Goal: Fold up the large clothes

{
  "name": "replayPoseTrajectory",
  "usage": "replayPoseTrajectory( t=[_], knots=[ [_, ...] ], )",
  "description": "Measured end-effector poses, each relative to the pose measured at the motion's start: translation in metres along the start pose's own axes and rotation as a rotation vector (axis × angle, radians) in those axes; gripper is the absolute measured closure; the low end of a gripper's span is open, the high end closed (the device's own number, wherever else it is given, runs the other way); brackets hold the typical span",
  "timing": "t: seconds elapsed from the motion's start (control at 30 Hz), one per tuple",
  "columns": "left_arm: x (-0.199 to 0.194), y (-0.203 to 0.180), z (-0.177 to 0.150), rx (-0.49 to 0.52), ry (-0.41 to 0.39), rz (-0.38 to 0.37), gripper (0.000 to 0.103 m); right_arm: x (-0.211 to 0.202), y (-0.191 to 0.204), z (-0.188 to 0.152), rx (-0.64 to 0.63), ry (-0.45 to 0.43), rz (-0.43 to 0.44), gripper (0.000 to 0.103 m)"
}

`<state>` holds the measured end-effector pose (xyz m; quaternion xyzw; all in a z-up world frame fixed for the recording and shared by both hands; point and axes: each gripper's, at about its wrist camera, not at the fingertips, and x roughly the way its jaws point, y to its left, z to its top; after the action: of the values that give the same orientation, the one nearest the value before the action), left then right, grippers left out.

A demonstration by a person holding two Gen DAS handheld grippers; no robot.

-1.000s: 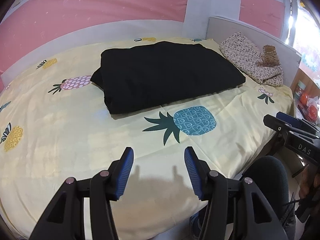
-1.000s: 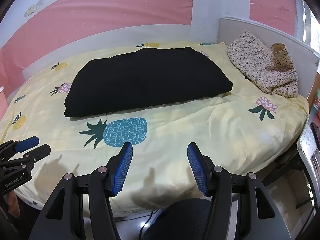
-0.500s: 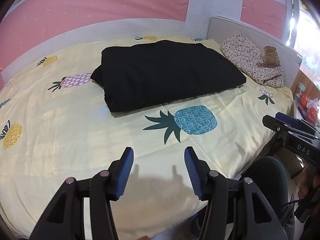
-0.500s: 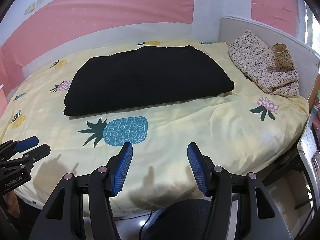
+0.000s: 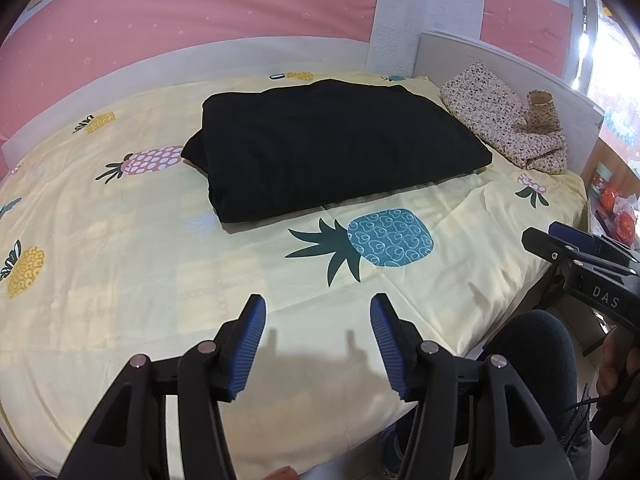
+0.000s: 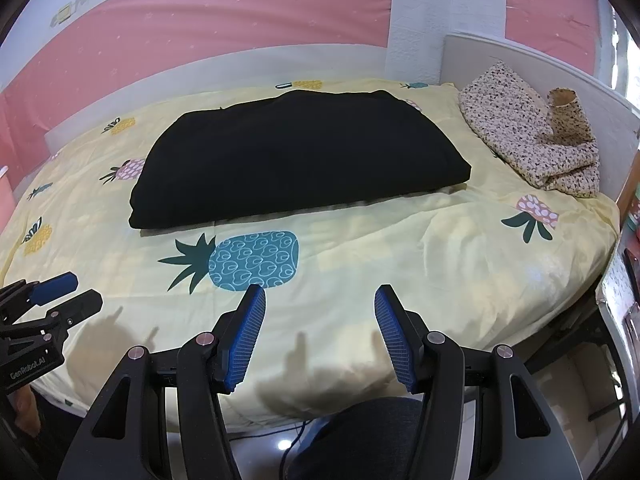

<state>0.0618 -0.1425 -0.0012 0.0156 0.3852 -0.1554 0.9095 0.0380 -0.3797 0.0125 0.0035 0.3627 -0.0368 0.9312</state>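
Black cloth, the large garment, lies folded into a thick rectangle in the middle of the bed, just beyond the blue pineapple print. Nearer than that print, the left gripper and right gripper hover with fingers spread, holding nothing. Folding looks nearly finished; any further fold needs both grippers to reach the garment's near edge.

The left black plastic two-finger gripper has ribbed blue pads and silver pivot screws. The right black plastic two-finger gripper matches; its side reads "DAS".
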Motion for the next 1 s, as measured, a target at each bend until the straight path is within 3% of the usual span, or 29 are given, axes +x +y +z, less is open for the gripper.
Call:
replayPoseTrajectory(
  t=[1.0],
  knots=[
    [-0.0025, -0.0045, -0.0029, 0.029, 0.003, 0.027, 0.045, 0.0015, -0.0007, 0.0, -0.003, 0.0, 0.004, 0.045]
  ],
)
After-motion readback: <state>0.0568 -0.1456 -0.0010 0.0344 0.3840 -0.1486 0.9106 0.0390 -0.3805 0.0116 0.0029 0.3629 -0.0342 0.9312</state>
